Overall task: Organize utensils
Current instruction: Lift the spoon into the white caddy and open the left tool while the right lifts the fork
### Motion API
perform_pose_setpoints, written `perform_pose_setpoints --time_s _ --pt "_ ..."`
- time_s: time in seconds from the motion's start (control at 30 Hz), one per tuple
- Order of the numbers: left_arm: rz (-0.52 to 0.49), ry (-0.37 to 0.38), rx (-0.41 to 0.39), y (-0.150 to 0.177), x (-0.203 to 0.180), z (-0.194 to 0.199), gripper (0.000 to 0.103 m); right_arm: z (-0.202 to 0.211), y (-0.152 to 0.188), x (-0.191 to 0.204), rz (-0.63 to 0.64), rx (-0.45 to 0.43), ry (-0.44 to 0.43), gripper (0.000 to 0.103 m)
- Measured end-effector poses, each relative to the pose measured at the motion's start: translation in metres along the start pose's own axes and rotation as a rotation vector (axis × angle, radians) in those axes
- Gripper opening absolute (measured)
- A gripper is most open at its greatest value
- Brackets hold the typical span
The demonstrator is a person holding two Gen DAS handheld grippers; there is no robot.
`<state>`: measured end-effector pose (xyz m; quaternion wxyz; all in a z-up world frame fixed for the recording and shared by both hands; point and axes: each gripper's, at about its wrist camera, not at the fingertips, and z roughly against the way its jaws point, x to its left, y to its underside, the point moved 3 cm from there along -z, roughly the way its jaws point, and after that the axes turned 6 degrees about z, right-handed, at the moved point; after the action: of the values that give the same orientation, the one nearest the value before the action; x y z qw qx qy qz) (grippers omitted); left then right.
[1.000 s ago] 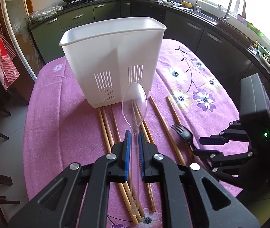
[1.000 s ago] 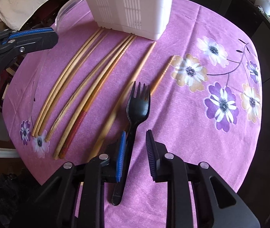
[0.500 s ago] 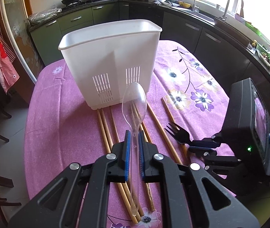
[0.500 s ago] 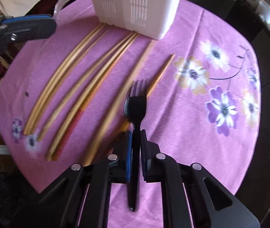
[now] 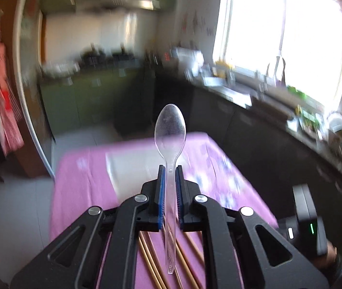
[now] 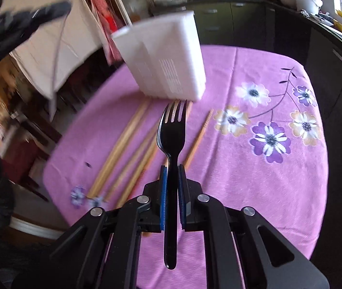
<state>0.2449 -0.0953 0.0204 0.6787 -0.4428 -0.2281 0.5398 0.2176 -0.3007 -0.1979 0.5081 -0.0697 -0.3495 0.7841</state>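
Note:
My left gripper (image 5: 170, 168) is shut on a clear plastic spoon (image 5: 170, 130), bowl pointing up, held well above the purple table. The white utensil holder (image 5: 134, 168) shows blurred just below the spoon. My right gripper (image 6: 171, 168) is shut on a black plastic fork (image 6: 173, 130), lifted off the cloth with tines pointing at the white utensil holder (image 6: 168, 65). Several wooden chopsticks (image 6: 122, 142) lie on the cloth in front of the holder, and also show under my left gripper (image 5: 151, 260). The left gripper (image 6: 26, 21) appears blurred at upper left in the right wrist view.
The round table has a purple flowered cloth (image 6: 267, 168). Dark kitchen counters (image 5: 255, 110) run along the back and right under a bright window. A chair and a red checked cloth (image 5: 4, 96) stand at the left. The right gripper's body (image 5: 308, 226) is at lower right.
My right gripper has lifted the fork off the cloth and tilted up toward the holder. My left gripper has risen and tilted up with the spoon; the view is blurred.

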Motion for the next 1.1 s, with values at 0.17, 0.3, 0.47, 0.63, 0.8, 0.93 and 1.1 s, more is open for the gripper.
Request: perform_pose_setpoints --time_s 0.17,0.3,0.47,0.63,0.8,0.93,1.1 --pt "0.005 -0.033 -0.211 -0.051 0.013 -0.013 0.008 0.009 -0.001 0.001 -0.037 -0.057 -0.044 0.009" --pt "-0.004 -0.052 -0.294 -0.067 0.018 -0.051 0.008 0.014 0.0 -0.003 -0.046 -0.076 -0.051 0.009" --pt "-0.002 -0.081 -0.288 -0.056 0.025 -0.092 0.008 0.016 -0.014 -0.008 -0.047 -0.109 -0.042 0.009" --pt "0.023 -0.113 -0.225 -0.03 0.043 -0.117 0.008 0.024 -0.039 -0.006 -0.021 -0.151 -0.043 0.009" --pt "0.018 -0.128 -0.168 -0.003 0.051 -0.124 0.009 0.039 -0.078 0.003 0.026 -0.211 -0.024 0.009" --pt "0.014 -0.122 -0.134 0.014 0.058 -0.124 0.018 0.046 -0.114 0.011 0.055 -0.264 -0.017 0.009" --pt "0.012 -0.111 -0.143 0.026 0.063 -0.106 0.029 0.044 -0.159 0.021 0.089 -0.32 -0.009 0.009"
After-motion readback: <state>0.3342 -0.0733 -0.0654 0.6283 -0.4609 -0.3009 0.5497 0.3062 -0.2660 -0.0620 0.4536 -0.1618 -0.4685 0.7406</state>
